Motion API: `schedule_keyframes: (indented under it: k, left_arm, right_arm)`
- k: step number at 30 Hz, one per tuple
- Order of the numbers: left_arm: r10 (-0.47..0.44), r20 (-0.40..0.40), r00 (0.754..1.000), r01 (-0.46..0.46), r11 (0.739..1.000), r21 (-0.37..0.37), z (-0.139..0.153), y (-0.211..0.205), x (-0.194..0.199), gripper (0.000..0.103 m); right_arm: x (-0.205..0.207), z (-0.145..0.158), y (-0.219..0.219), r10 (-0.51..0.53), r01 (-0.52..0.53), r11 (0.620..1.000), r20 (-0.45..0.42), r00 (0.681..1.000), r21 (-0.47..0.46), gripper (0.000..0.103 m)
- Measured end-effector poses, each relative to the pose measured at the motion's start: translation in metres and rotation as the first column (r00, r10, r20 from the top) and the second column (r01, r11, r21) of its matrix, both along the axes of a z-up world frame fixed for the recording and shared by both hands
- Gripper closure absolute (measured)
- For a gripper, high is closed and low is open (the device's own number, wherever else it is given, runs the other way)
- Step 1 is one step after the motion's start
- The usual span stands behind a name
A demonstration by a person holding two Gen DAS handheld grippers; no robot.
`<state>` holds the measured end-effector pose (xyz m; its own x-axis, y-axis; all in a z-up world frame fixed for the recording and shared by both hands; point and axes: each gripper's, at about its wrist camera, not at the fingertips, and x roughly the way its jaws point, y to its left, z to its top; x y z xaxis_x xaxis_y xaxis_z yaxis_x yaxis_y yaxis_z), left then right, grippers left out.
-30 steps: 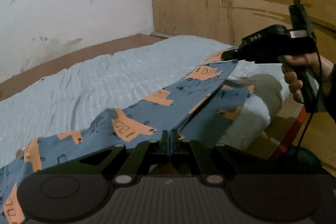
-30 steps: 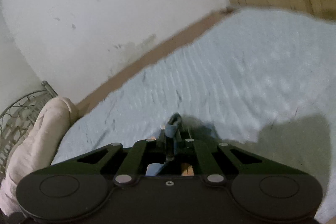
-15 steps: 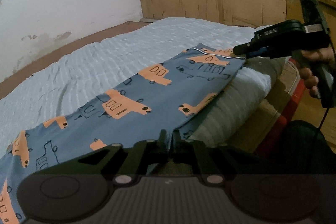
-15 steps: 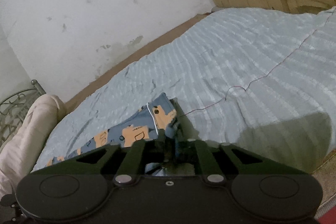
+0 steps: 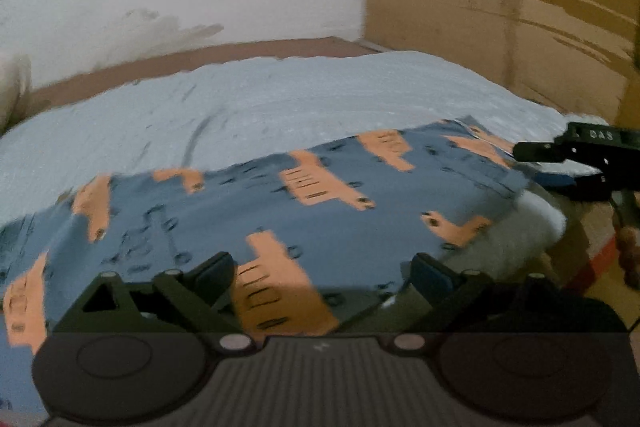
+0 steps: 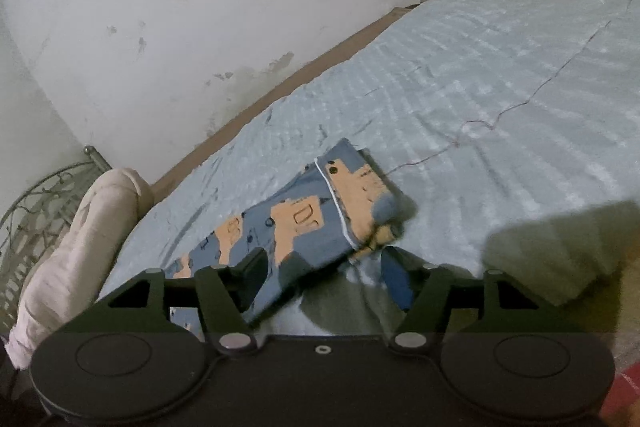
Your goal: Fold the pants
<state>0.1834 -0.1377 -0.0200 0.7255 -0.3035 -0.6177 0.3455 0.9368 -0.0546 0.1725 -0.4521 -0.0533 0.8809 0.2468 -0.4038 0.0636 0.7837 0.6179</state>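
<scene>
Left wrist view: left gripper (image 5: 322, 267) jaws opening, no longer pinching; pants (image 5: 280, 211) dropped flat along near edge of bed (image 5: 280, 99), cloth between fingers but untouched.

Right wrist view: right gripper (image 6: 324, 267) jaws opening too, waistband end (image 6: 352, 199) released near bed's front corner. Fold laid; next regrip likely.

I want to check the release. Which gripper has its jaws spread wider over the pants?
The left gripper: its jaws, opening, stand wider than those of the right gripper. Neither presses the pants.
</scene>
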Motion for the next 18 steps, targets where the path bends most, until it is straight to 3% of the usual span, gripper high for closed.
schedule_keyframes:
  k: [2, 3, 6, 10, 14, 18]
  left_arm:
    - [0.036, -0.027, 0.999, -0.037, 0.999, -0.027, -0.002, 0.007, 0.002, 0.006]
    - [0.046, -0.032, 0.998, -0.047, 0.998, -0.033, -0.002, 0.010, 0.002, 0.006]
    - [0.056, -0.015, 0.998, -0.057, 0.998, -0.035, 0.001, 0.014, -0.001, 0.006]
    - [0.069, 0.008, 0.998, -0.069, 0.997, -0.046, 0.006, 0.021, -0.005, 0.006]
    - [0.078, 0.006, 0.997, -0.077, 0.996, -0.045, 0.005, 0.026, -0.005, 0.006]
    - [0.097, -0.015, 0.995, -0.097, 0.995, -0.033, 0.001, 0.031, -0.001, 0.006]
  right_arm:
    - [0.004, -0.007, -0.004, -0.055, 0.054, 0.996, 0.013, 0.998, 0.077, 0.042]
    - [0.005, -0.009, -0.006, -0.086, 0.083, 0.990, 0.021, 0.996, 0.113, 0.050]
    - [0.007, -0.015, -0.014, -0.152, 0.145, 0.967, 0.016, 0.988, 0.209, 0.091]
    - [0.009, -0.004, -0.020, -0.168, 0.160, 0.969, 0.029, 0.985, 0.187, 0.093]
    - [0.008, 0.012, -0.018, -0.187, 0.183, 0.981, 0.054, 0.981, 0.069, 0.093]
    - [0.009, -0.006, -0.019, -0.202, 0.202, 0.979, -0.002, 0.979, 0.023, 0.093]
